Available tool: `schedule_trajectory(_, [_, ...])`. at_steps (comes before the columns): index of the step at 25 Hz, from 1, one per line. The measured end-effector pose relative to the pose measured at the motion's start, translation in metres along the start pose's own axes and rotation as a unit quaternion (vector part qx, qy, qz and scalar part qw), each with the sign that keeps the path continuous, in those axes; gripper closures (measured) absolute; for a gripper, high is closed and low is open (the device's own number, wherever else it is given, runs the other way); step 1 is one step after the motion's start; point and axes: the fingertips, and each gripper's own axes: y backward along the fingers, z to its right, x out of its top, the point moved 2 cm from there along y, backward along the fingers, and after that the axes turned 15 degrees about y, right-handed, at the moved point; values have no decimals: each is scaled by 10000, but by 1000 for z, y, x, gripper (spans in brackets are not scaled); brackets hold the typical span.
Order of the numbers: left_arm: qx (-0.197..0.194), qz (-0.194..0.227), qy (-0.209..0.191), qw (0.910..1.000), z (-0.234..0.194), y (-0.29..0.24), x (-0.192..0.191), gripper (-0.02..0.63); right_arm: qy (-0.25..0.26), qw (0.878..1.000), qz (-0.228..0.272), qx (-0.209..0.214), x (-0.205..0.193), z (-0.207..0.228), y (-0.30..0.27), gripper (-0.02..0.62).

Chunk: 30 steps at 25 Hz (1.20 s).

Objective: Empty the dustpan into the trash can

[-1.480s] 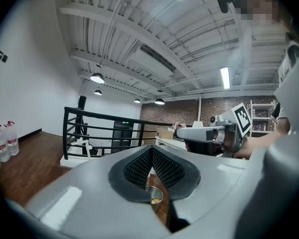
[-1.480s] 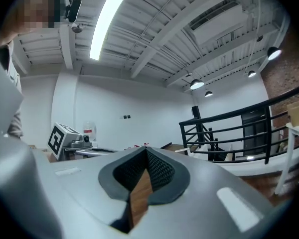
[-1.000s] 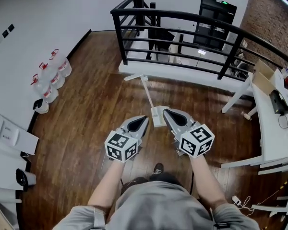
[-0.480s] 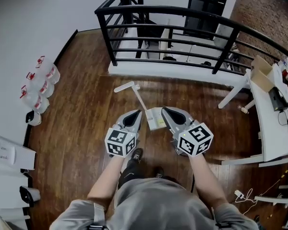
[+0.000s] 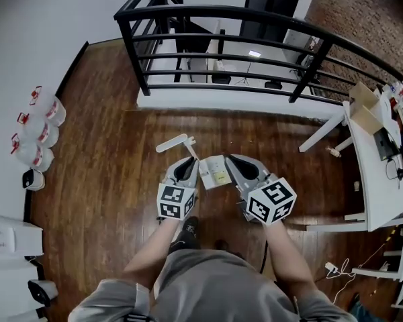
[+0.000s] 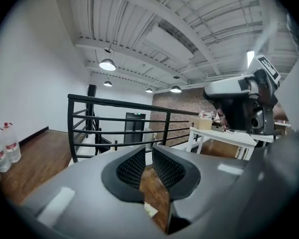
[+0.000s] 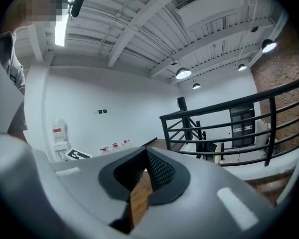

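A white dustpan (image 5: 215,173) lies on the wooden floor, its long handle (image 5: 176,142) pointing up and left in the head view. Some yellowish debris sits in its pan. My left gripper (image 5: 189,162) hovers over the pan's left edge, shut with nothing in it. My right gripper (image 5: 232,159) is over the pan's right edge, also shut and holding nothing. In the left gripper view the jaws (image 6: 147,149) meet at the tips, with floor showing below them. The right gripper view shows its jaws (image 7: 145,151) closed the same way. I see no trash can in any view.
A black railing (image 5: 221,12) runs across the far side, with a drop behind it. Several water bottles (image 5: 39,129) stand by the left wall. White tables (image 5: 383,180) and a cardboard box (image 5: 366,109) fill the right side. Cables lie on the floor at lower right.
The person has walked forward. The dustpan has slid down the view and now lies between the two gripper tips. Both grippers have moved ahead and lower, still shut.
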Motion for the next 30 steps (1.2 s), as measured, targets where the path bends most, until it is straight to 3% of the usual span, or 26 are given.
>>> schedule_trajectory(3, [182,-213,143,9995,-22,-28,-22,530,-57,9999,-149,-20,-11,15,-11,595])
schedule_trajectory(7, [773,-475,514,9946,-55,-59,-51,414,-136,9994,-310,-21,-21,27,-14,595])
schedule_trajectory(10, [991,-406,746,9914,-74,-80,-62,213,-210,9987,-448,-78,-31,33,-10,595])
schedule_trajectory(12, [1042,-320,832,9906,-83,-92,-61,161,-235,9982,-537,-113,-37,38,-7,595])
schedule_trajectory(24, [1463,-148,961,9844,-112,-149,-54,160,-379,9941,-863,-544,-56,67,22,595])
schedule_trajectory(30, [1677,-178,788,9825,-118,-159,-51,297,-423,9907,-1006,-817,-61,80,42,595])
